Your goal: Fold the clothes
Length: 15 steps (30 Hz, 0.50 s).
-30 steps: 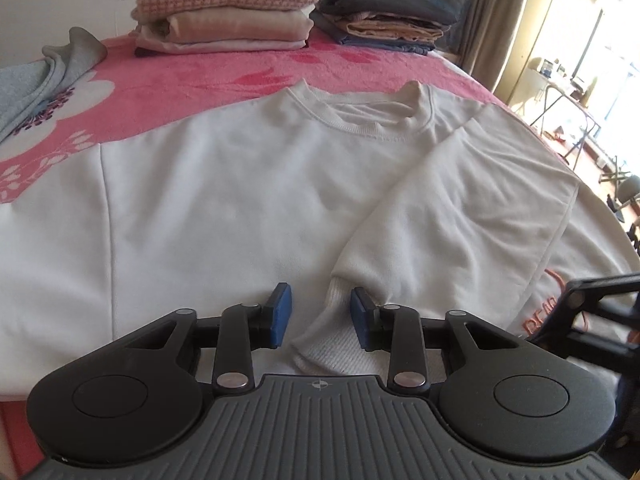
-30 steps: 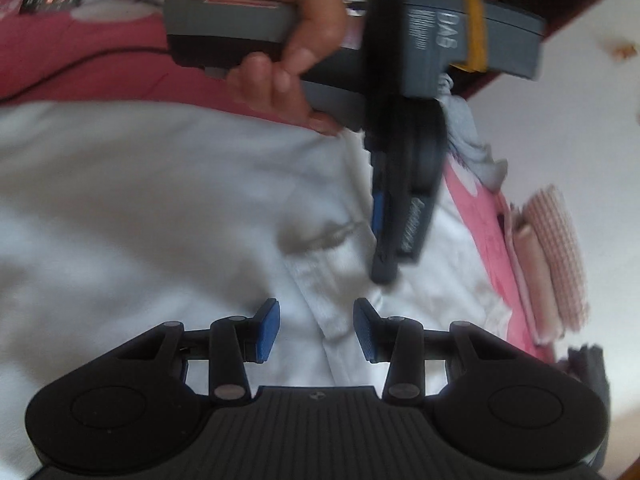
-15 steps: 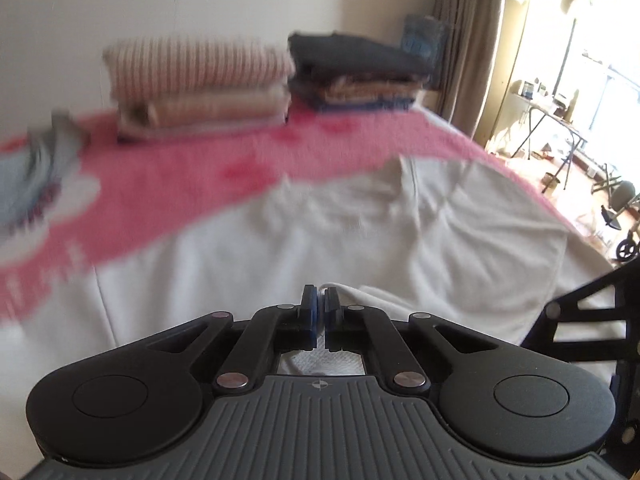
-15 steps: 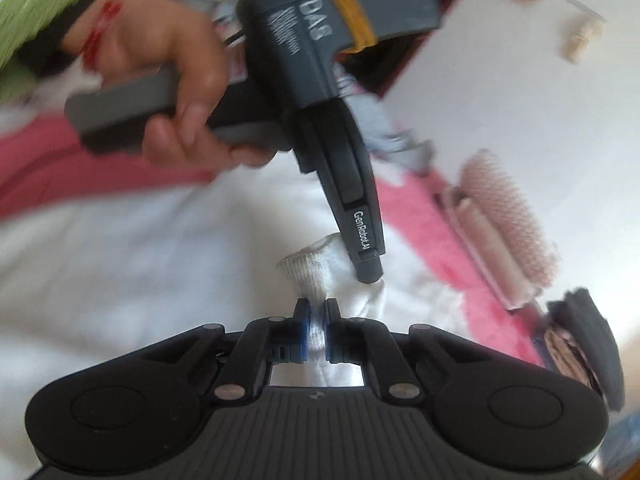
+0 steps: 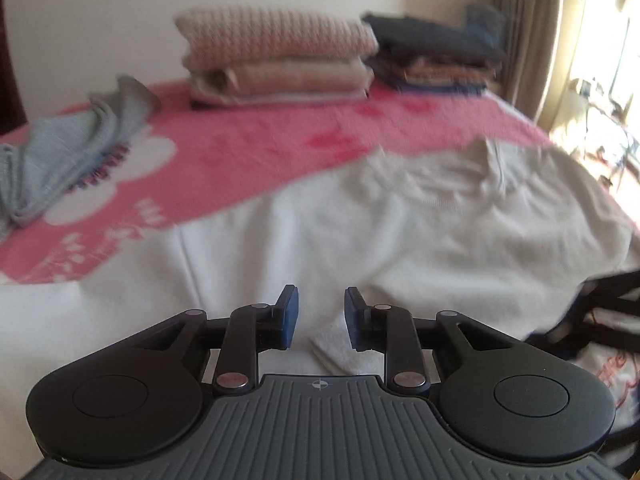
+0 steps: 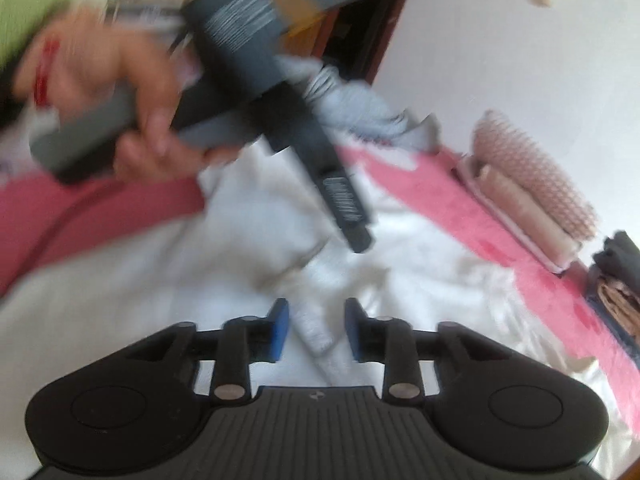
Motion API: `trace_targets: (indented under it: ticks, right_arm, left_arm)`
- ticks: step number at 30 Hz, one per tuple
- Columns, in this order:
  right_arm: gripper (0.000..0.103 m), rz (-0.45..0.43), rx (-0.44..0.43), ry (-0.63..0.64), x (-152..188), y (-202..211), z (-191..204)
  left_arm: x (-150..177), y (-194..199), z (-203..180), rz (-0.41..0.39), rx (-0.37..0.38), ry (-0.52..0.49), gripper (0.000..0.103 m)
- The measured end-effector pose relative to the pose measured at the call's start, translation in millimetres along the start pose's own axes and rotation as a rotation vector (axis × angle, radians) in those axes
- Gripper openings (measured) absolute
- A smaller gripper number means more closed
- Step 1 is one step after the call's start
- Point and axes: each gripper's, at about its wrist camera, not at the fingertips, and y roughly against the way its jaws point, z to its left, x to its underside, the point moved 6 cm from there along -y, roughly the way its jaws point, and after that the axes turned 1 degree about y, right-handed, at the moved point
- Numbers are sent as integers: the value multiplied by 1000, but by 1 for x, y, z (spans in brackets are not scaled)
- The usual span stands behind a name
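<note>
The cream-white cotton sweatshirt is lying spread on the pink fleece blanket. The left gripper has just been opening; its blue pads are standing apart, the ribbed cuff lying loose below them. The right gripper has likewise been opening, its pads clear of the cuff between them.

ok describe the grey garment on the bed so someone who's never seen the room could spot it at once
Start from the pink bed cover with white flower shapes and find the two stacks of folded clothes against the wall. Left of the pale stack topped by a pink-and-white checked knit, near the bed's left edge, lies the crumpled light grey knit garment. It is the only piece in a loose heap, neither stacked nor spread flat like the white sweatshirt.
</note>
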Motion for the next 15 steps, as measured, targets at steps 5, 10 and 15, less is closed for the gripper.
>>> trace_targets:
  ticks: [5, 10, 15]
  right_arm:
    - [31, -8, -2, -327, 2, 43, -68]
    - [22, 161, 130, -553, 42, 4, -134]
    - [18, 132, 167, -665, 68, -21, -171]
  left_arm:
    - [7, 17, -42, -20, 62, -130, 25]
    - [41, -7, -68, 94, 9, -203, 25]
    - [47, -9, -64, 101, -11, -169, 25]
